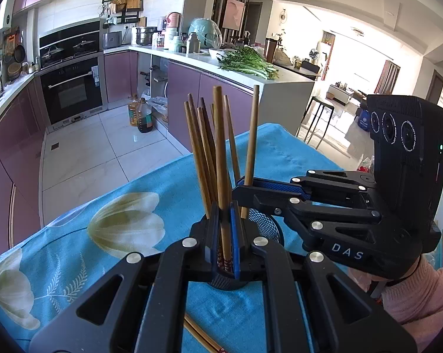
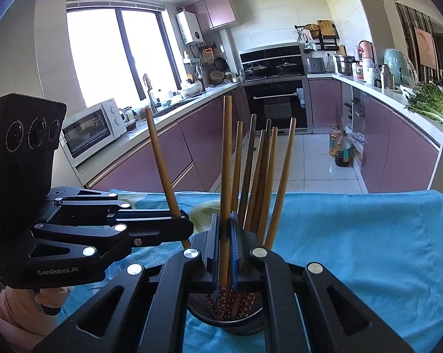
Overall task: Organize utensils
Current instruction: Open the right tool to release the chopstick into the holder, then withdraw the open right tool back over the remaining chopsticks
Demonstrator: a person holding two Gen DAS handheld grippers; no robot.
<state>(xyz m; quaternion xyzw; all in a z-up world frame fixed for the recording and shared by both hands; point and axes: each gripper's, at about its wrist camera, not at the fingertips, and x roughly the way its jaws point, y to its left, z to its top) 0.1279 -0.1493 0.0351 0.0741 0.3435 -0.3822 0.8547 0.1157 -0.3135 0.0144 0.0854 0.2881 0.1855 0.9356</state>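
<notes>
Left gripper (image 1: 225,236) clamped on one brown wooden chopstick (image 1: 221,158), right gripper (image 2: 225,253) clamped on another (image 2: 226,158), both over black mesh cylindrical holder (image 2: 250,322) of chopsticks, on blue floral tablecloth (image 1: 109,226), near its middle.

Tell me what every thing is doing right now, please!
Left gripper: shut on one chopstick, upright.
Right gripper: shut on another chopstick, upright too.
Mesh cup: standing on the blue cloth.
Chopsticks in cup: standing, fanned out.
Loose chopsticks: lying flat on the cloth.
</notes>
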